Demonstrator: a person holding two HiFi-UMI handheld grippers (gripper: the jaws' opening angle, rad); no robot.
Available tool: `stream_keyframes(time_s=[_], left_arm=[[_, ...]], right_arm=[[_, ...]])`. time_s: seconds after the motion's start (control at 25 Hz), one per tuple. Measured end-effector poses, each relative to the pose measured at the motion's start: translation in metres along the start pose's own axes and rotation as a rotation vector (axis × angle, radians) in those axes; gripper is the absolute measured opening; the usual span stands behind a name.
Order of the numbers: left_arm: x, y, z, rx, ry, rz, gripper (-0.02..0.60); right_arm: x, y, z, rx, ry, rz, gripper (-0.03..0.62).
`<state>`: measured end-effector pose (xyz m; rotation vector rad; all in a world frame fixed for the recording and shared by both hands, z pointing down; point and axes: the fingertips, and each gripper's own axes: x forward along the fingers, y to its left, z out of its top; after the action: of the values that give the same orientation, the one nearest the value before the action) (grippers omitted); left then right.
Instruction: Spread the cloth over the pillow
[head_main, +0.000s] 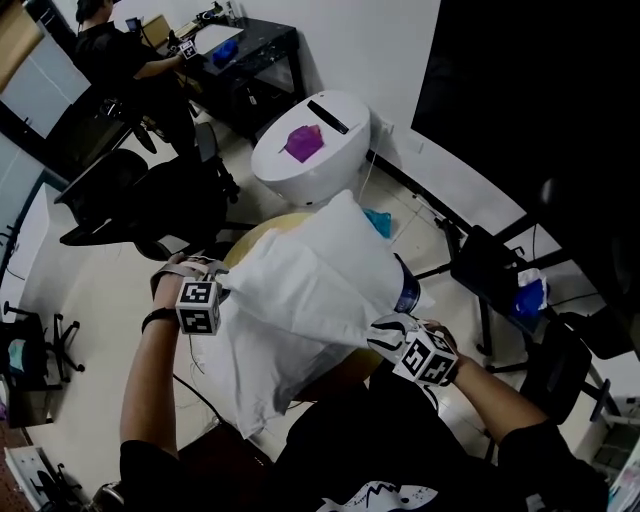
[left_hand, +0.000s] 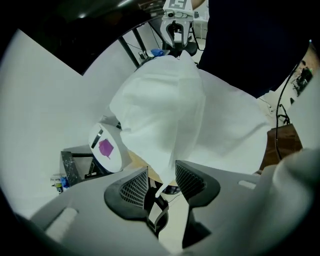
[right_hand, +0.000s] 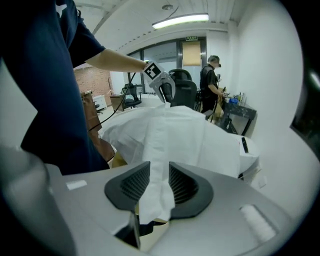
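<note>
The white cloth (head_main: 300, 310) lies draped over the pillow (head_main: 340, 225) on a yellow counter (head_main: 248, 245), stretched between both tools. The left tool (left_hand: 161, 184) and right tool (right_hand: 156, 182) each stand apart, with a cloth corner loose between the jaws.

Draped cloth (head_main: 300, 285) blocked the middle. Just beyond stood a white bin (head_main: 310, 150); chairs (head_main: 110, 195) crowded the left, a black stand (head_main: 490, 265) the right. Open floor (head_main: 95, 290) lay near-left.
</note>
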<state>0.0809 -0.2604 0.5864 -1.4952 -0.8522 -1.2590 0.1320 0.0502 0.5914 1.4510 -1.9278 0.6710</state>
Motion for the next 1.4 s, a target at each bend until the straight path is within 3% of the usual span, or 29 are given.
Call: stream_keyframes(time_s=[0.16, 0.44, 0.68, 0.88, 1.12, 1.2, 1.28, 1.4], left_arm=[[0.01, -0.012, 0.003, 0.046, 0.032, -0.166, 0.172], [0.032, -0.018, 0.009, 0.061, 0.048, -0.24, 0.147], [0.018, -0.031, 0.017, 0.051, 0.071, -0.331, 0.104], [0.036, -0.034, 0.012, 0.029, 0.058, -0.298, 0.051], [0.038, -0.035, 0.01, 0.018, 0.047, -0.281, 0.037], [0.037, -0.033, 0.009, 0.012, 0.039, -0.268, 0.034], [0.035, -0.031, 0.007, 0.004, 0.032, -0.254, 0.031], [0.027, -0.034, 0.008, -0.001, 0.033, -0.257, 0.026]], right_arm=[[0.014, 0.003, -0.027, 0.035, 0.079, 0.061, 0.13], [0.027, 0.007, -0.056, 0.086, 0.149, 0.098, 0.13], [0.039, 0.01, -0.06, 0.085, 0.145, 0.095, 0.135], [0.05, 0.012, -0.055, -0.002, 0.146, 0.069, 0.14], [0.062, 0.014, -0.054, 0.004, 0.144, 0.065, 0.129], [0.059, 0.014, -0.054, -0.009, 0.147, 0.061, 0.106], [0.055, 0.014, -0.054, -0.013, 0.142, 0.053, 0.023], [0.051, 0.014, -0.053, -0.008, 0.131, 0.046, 0.012]])
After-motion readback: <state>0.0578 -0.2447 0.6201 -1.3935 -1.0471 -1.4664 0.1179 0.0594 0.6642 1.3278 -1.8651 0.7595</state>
